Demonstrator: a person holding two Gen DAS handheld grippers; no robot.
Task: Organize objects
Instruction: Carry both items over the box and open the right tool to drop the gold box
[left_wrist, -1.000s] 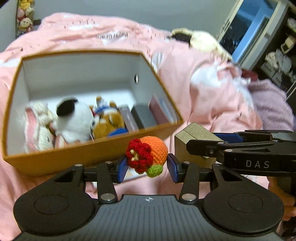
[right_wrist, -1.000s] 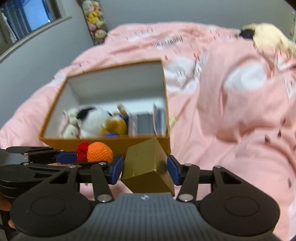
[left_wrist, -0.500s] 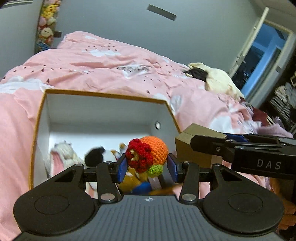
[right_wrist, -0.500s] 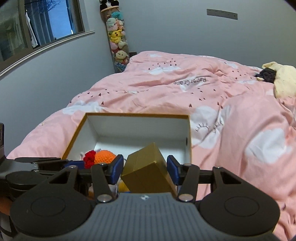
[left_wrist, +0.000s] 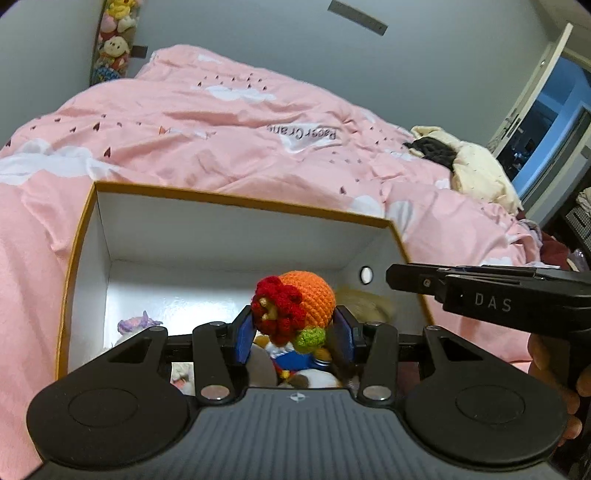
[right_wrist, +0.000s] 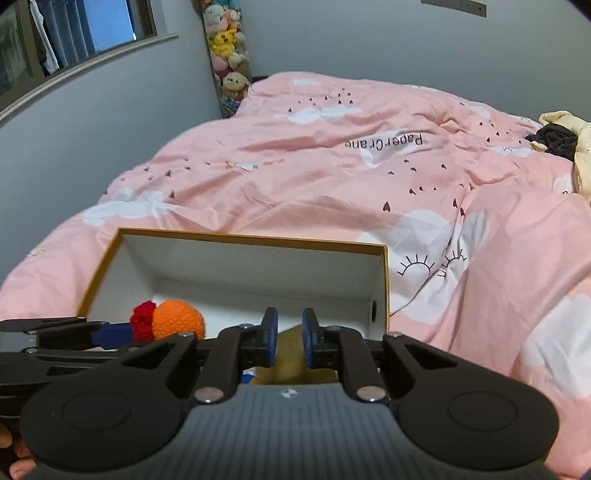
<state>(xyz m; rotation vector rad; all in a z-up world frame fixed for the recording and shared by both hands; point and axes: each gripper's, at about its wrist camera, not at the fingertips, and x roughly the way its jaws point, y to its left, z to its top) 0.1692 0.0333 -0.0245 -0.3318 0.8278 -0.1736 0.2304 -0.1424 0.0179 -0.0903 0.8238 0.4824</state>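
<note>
My left gripper (left_wrist: 293, 334) is shut on an orange crochet toy (left_wrist: 295, 306) with a red flower, held over the open orange box (left_wrist: 236, 197) on the bed. The toy also shows in the right wrist view (right_wrist: 171, 323). My right gripper (right_wrist: 287, 341) is empty, its jaws nearly together, above the box (right_wrist: 258, 240). The gold box (right_wrist: 286, 349) lies blurred just below and beyond its fingers, inside the orange box. In the left wrist view the right gripper (left_wrist: 480, 291) reaches in from the right, and the gold box (left_wrist: 364, 304) is a blur under it.
Plush toys (left_wrist: 295, 360) and a purple one (left_wrist: 135, 325) lie in the box's near end. The pink duvet (right_wrist: 369, 166) surrounds the box. A cream and black plush (left_wrist: 465, 162) lies far right. Stacked plush toys (right_wrist: 227, 48) hang in the corner.
Both grippers moved forward over the box. My right gripper let go of the gold box, which dropped into the orange box, and its jaws closed in. The left still holds the crochet toy.
</note>
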